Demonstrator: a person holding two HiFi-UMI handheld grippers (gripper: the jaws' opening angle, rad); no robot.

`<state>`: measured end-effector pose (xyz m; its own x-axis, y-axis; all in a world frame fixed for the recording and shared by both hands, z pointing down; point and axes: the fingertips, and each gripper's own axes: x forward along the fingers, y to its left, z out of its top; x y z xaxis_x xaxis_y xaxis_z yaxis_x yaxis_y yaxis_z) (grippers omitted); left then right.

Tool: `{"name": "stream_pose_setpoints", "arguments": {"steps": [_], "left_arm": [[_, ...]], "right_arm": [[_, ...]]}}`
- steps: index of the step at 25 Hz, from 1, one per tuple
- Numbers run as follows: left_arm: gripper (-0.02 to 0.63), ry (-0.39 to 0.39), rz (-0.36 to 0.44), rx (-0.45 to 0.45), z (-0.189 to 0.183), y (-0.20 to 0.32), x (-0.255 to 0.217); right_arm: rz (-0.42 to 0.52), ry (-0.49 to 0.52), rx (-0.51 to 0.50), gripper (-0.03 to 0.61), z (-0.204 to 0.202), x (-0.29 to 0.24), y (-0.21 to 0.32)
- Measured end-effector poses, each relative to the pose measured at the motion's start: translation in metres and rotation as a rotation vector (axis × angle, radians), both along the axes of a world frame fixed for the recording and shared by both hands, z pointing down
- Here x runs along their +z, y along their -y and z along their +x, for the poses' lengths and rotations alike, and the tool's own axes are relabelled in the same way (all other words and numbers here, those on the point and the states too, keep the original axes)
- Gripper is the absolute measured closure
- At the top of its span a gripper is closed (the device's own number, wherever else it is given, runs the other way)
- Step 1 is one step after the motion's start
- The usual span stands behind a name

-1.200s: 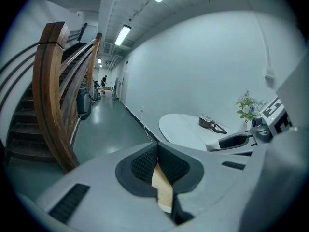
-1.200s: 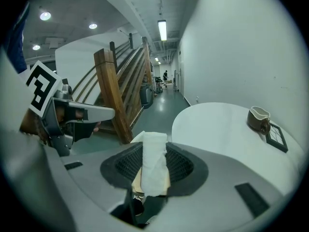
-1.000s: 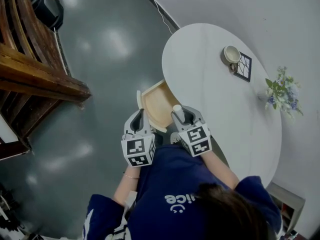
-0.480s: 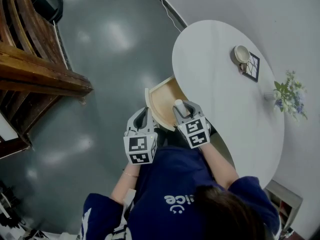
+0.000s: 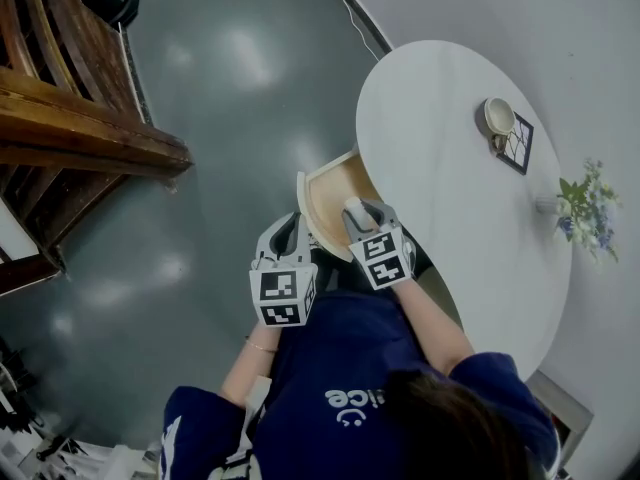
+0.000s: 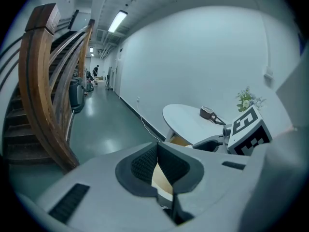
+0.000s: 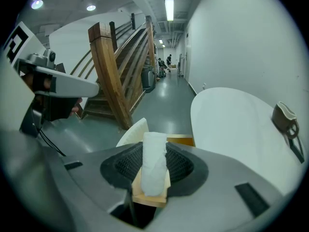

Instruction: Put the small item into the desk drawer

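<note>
Right gripper (image 7: 154, 153) jaws pinch a white roll (image 7: 154, 170), which stands upright between the pads, above the open drawer (image 5: 335, 183) at centre frame in the head view. Left gripper (image 6: 158, 154) jaws close on the drawer front (image 6: 162, 180). The table (image 5: 450, 198) fills the right, with a cup (image 5: 497, 116) at upper right.

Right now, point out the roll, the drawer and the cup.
Roll (image 7: 154, 161): right gripper view, its middle.
Drawer (image 5: 338, 186): head view, wooden floor.
Cup (image 5: 497, 116): head view, its bowl.
</note>
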<state>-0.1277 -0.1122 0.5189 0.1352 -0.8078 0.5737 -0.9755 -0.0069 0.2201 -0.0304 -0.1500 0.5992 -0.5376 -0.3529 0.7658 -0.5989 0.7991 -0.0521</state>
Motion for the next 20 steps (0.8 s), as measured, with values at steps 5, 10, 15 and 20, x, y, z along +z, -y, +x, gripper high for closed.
{"name": "stream_pose_setpoints", "arguments": {"steps": [5, 10, 15, 20], "left_arm": [[0.609, 0.008, -0.029, -0.016, -0.003, -0.001, 0.003], [0.609, 0.023, -0.056, -0.04, -0.012, -0.005, 0.01], [0.609, 0.005, -0.102, -0.061, -0.018, -0.008, 0.018], [0.609, 0.002, -0.121, -0.075, -0.019, -0.005, 0.022]], "right_arm": [[-0.015, -0.05, -0.057, 0.431, -0.006, 0.018, 0.002], [-0.041, -0.07, -0.082, 0.431, -0.012, 0.034, 0.004], [-0.064, -0.093, -0.101, 0.431, -0.015, 0.049, 0.003], [-0.081, -0.127, -0.133, 0.431, -0.016, 0.065, 0.004]]}}
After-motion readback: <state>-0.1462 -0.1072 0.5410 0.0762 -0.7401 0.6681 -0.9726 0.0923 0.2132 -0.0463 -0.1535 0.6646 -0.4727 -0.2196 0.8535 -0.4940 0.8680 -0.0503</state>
